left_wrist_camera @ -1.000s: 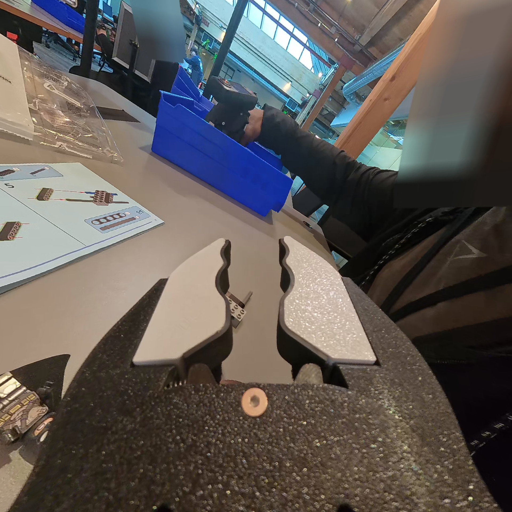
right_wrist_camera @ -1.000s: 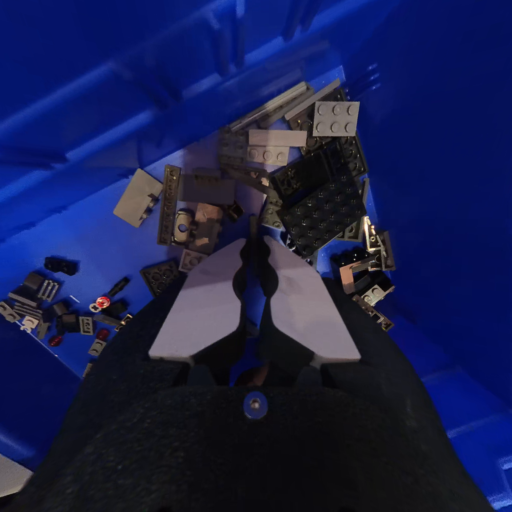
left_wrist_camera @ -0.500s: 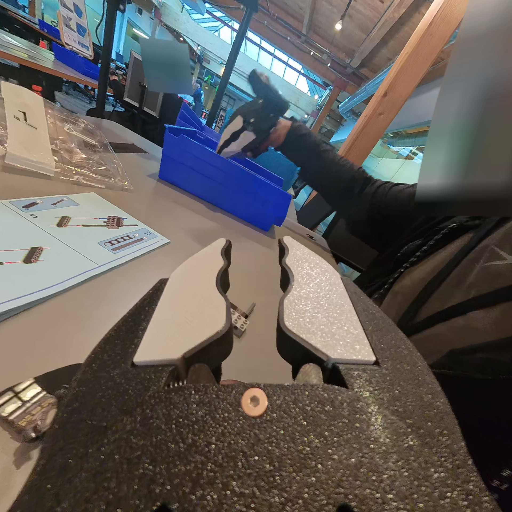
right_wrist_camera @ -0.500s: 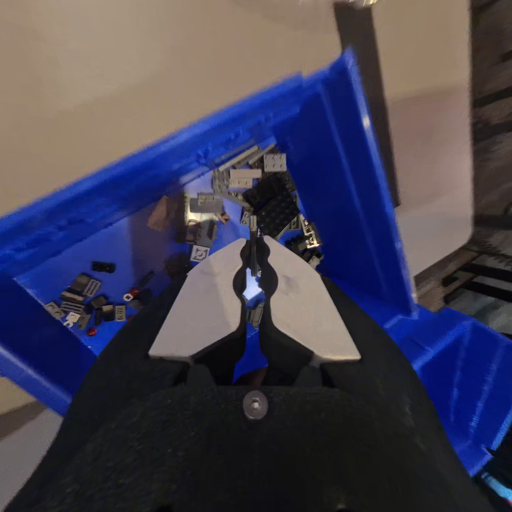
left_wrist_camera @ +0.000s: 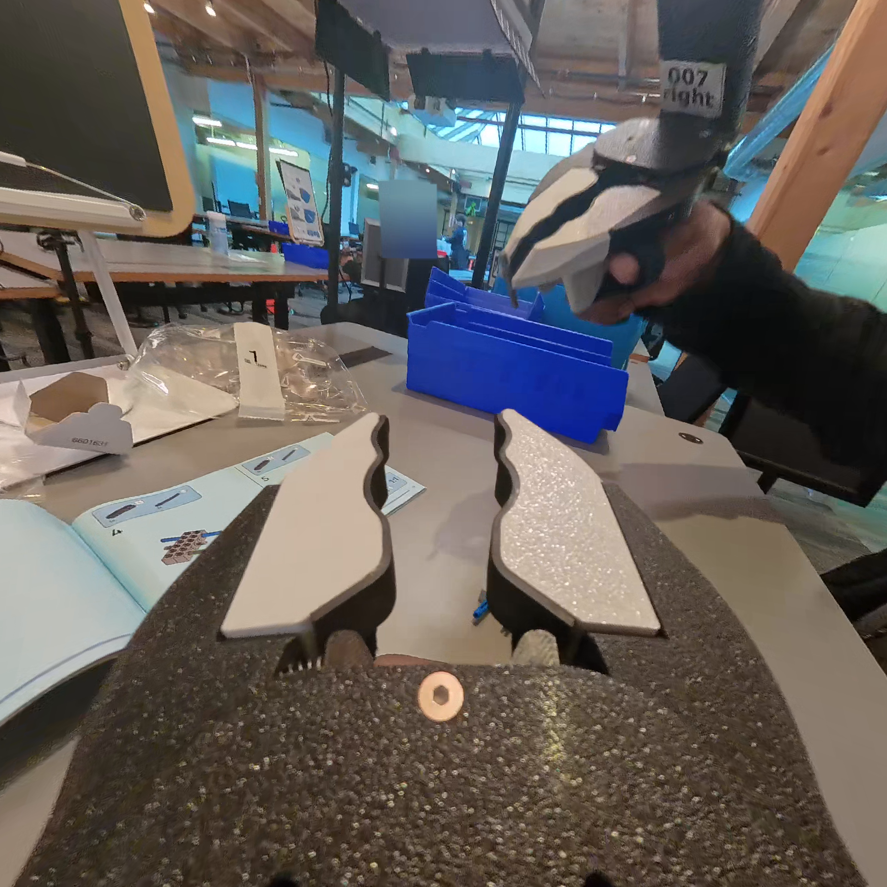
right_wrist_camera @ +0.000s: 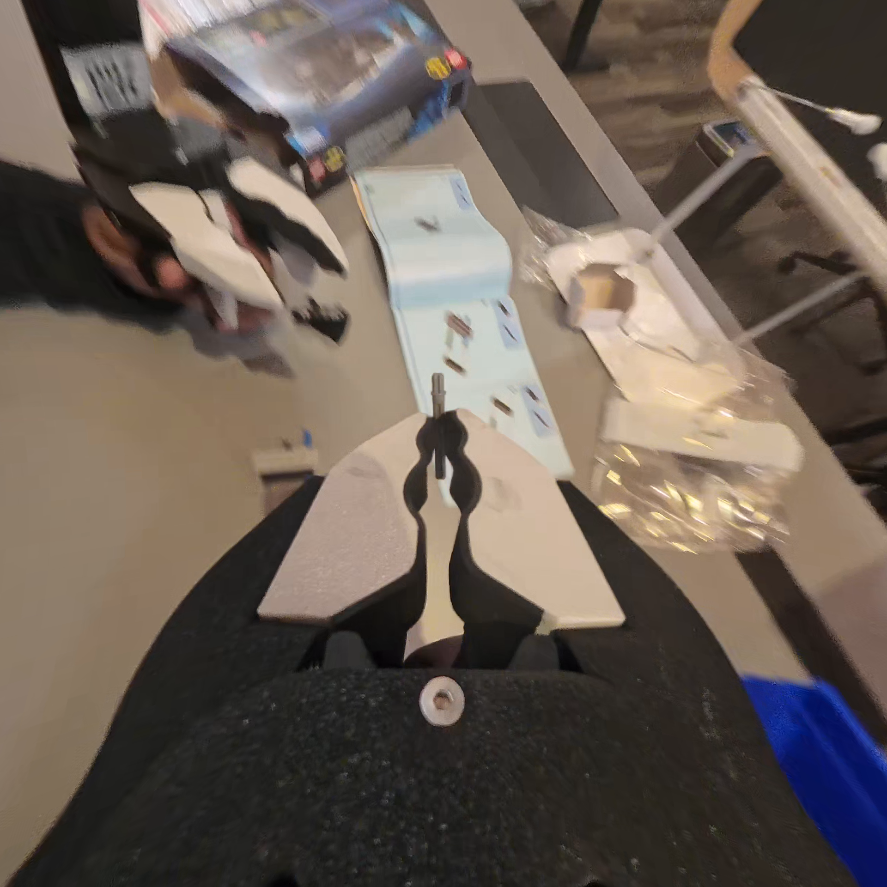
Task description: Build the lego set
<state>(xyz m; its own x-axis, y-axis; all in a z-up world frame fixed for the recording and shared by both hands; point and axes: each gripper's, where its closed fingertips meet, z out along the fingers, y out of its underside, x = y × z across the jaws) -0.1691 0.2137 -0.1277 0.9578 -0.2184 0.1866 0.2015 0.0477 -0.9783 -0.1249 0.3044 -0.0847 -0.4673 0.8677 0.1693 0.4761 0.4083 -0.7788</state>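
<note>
Left gripper (left_wrist_camera: 437, 427): jaws wide apart, nothing between them, low over the grey desk (left_wrist_camera: 696, 485).
Right gripper (right_wrist_camera: 439, 416): jaws nearly closed, pinching a thin dark-grey plastic axle pin (right_wrist_camera: 437, 401).
Pin axis: in line with the fingers, tip forward, above the pale-blue instruction booklet (right_wrist_camera: 461, 269).
Writing: numbered white strip on the clear plastic bag (left_wrist_camera: 259, 369); tag on the right gripper.
Far desk edge: blue plastic bin (left_wrist_camera: 513, 379).

Left wrist view: sits low and near over the worktop (left_wrist_camera: 696, 552), looks forward along its own jaws toward the far blue bin (left_wrist_camera: 513, 384).

Right wrist view: higher, tilted down along its jaws at the worktop; motion-blurred.

Shared: open instruction booklet (right_wrist_camera: 456, 297), clear plastic bag (left_wrist_camera: 230, 369), blue bin. Each view shows the other gripper.
</note>
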